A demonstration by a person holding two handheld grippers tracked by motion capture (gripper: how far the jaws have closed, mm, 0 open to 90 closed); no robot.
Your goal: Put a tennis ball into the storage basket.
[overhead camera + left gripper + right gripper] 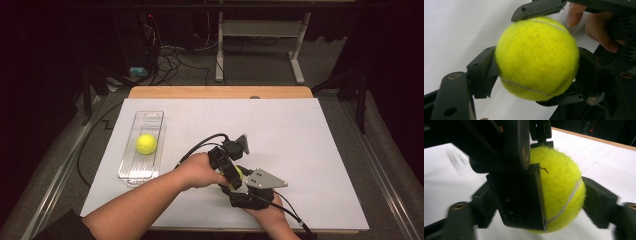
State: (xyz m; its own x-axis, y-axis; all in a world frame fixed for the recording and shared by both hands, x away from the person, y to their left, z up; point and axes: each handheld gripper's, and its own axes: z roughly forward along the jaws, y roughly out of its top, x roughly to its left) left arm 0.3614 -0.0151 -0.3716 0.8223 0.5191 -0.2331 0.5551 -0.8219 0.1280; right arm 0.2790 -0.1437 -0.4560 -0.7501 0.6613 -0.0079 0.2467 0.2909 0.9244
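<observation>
High view puts both hands low and right of centre in the frame, where the left gripper [227, 172] and the right gripper [245, 192] meet around a tennis ball [239, 172], a sliver of yellow showing between the black bodies above the white table sheet [300, 150]. A second tennis ball [146, 144] lies well apart at the left of the frame, inside a clear plastic tray [150, 119]. Left gripper view shows the held ball [536, 58] at the middle of the frame, its own two jaws clamped against the ball's left and right sides, while a jaw of the other gripper touches the top of the ball and fingers [599, 27] of the other hand show at the upper right. Right gripper view shows the ball [559, 187] between that gripper's jaws; the right-hand jaw looks just off the felt, and the left-hand contact is hidden behind the crossing black jaw, so I cannot tell whether this gripper presses the ball or has let go. The step in hand reads as a handover from right to left. Next, I judge, the right jaws must spread fully clear and back away without nudging the ball, then the left hand can carry it toward the tray beside the first ball.
</observation>
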